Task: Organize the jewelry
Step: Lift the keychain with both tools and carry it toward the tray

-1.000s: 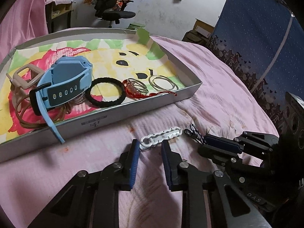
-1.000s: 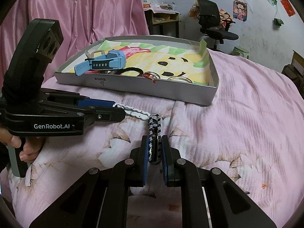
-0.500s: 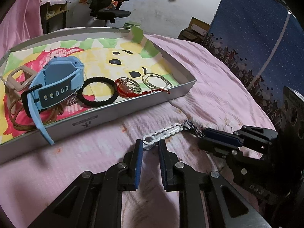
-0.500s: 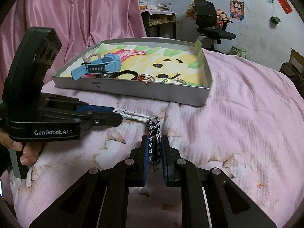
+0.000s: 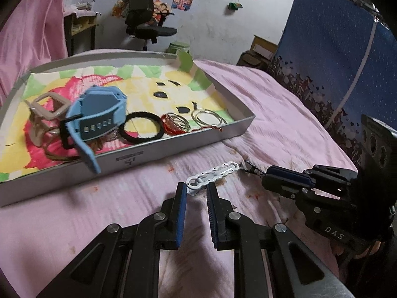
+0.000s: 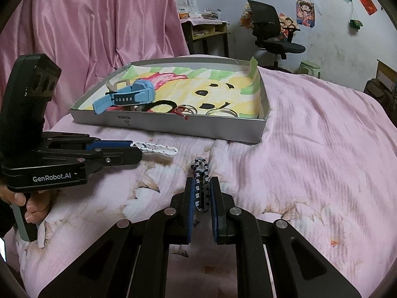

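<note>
A white chain bracelet [image 5: 215, 172] sticks out from my left gripper [image 5: 196, 190], which is shut on its near end just above the pink bedspread. In the right wrist view the same white bracelet [image 6: 155, 147] juts from the left gripper [image 6: 135, 149]. My right gripper [image 6: 202, 186] is shut on a black-and-white braided bracelet [image 6: 198, 173]. The two bracelets hang a short way apart. Behind them lies a grey tray [image 5: 148, 154] lined with a colourful drawing. It holds a blue watch [image 5: 99, 109], a beige watch [image 5: 47, 109], a black hair ring [image 5: 144, 139], a red bracelet [image 5: 168, 125] and silver bangles.
The pink bedspread [image 6: 310, 161] spreads wide to the right of the tray. A blue starry panel [image 5: 335, 62] stands beside the bed, pink curtains [image 6: 99, 24] behind it. An office chair [image 6: 270, 32] and a desk are by the far wall. A hand [image 6: 32, 206] grips the left handle.
The white and braided bracelets, which touched end to end, are now apart. Both grippers have risen a little with their bracelets, the left drawing away to the left.
</note>
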The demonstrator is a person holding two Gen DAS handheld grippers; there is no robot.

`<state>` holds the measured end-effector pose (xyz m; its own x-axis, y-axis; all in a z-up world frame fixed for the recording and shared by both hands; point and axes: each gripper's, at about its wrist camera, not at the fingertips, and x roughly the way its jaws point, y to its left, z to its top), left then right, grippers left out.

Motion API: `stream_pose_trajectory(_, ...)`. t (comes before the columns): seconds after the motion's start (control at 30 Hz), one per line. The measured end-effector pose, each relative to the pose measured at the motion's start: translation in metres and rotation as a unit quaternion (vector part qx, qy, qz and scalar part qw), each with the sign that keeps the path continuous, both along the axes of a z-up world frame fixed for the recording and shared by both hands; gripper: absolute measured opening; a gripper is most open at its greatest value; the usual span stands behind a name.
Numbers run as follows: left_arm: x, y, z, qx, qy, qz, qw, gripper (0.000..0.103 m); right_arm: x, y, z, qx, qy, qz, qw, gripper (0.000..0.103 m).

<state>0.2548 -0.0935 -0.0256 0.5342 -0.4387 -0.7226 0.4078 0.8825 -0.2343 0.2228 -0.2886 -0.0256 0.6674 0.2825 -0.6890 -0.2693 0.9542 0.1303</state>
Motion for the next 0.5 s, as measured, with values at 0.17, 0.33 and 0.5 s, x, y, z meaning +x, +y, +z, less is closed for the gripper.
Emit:
stream_pose_trajectory(0.17, -0.002, 0.005, 0.003, -0.006, -0.007, 0.014, 0.9999, 0.016, -0.001, 0.004, -0.001, -0.005, -0.001, 0.006, 1.000, 0.010)
stream_pose_trajectory(0.33, -0.005, 0.010, 0.007, -0.015, -0.020, 0.024, 0.9994, 0.016, -0.002, 0.005, 0.000, -0.005, -0.003, 0.008, 1.000, 0.010)
stream_pose_trajectory(0.5, -0.009, 0.014, 0.013, -0.022, -0.037, 0.034, 0.9985, 0.016, -0.004, 0.005, 0.003, 0.001, -0.017, 0.009, 1.000, 0.010)
